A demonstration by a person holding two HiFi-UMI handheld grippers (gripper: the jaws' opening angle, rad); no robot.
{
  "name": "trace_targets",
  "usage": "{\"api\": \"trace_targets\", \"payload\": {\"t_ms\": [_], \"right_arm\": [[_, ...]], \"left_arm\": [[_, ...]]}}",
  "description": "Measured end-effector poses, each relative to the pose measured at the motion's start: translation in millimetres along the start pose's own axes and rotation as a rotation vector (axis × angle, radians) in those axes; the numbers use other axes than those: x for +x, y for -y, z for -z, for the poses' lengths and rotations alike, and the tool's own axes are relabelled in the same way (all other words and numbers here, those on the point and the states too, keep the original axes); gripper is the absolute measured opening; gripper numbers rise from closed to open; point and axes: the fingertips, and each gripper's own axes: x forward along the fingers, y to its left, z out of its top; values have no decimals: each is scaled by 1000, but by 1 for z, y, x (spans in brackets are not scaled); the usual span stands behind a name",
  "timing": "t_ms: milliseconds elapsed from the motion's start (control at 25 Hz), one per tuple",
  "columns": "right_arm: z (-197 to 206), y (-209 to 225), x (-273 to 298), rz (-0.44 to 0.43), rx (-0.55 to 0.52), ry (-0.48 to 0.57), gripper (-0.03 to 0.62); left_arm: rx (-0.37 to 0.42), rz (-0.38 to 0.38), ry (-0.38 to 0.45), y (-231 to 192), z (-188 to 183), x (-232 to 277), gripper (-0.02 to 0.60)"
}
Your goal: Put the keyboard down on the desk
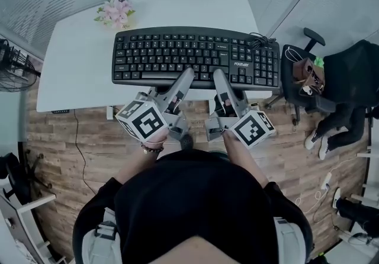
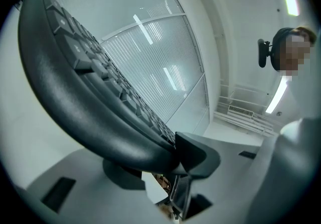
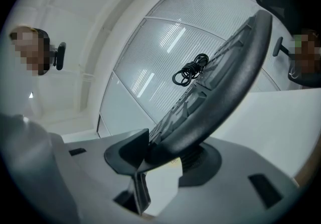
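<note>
In the head view, I'm holding the keyboard [image 1: 177, 50] by its lower edge over the white desk [image 1: 71, 73], upper centre. In the left gripper view, my left gripper [image 2: 168, 160] is clamping that rim. In the right gripper view, my right gripper [image 3: 160, 155] is pinching it too. Gripping only one edge, I'm risking it tipping or slipping.

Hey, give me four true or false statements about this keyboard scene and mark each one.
1. The left tool and right tool both grip the black plastic keyboard by its near edge. True.
2. The pink flower bunch sits at the white desk's right corner. False: it is at the far left corner.
3. A coiled black cable lies at the keyboard's right end. True.
4. The black office chair stands left of the desk. False: it stands to the right.
</note>
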Motion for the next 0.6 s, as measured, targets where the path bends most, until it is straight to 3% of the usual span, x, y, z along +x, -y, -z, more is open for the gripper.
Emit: {"api": "trace_targets", "payload": {"t_ms": [360,600], "right_arm": [[-20,34,3,4,1,-28,179],[-26,28,6,-25,-6,-55,179]], "left_arm": [[-15,-27,0,-2,18,34,176],[-19,-45,40,3,13,33,176]]}}
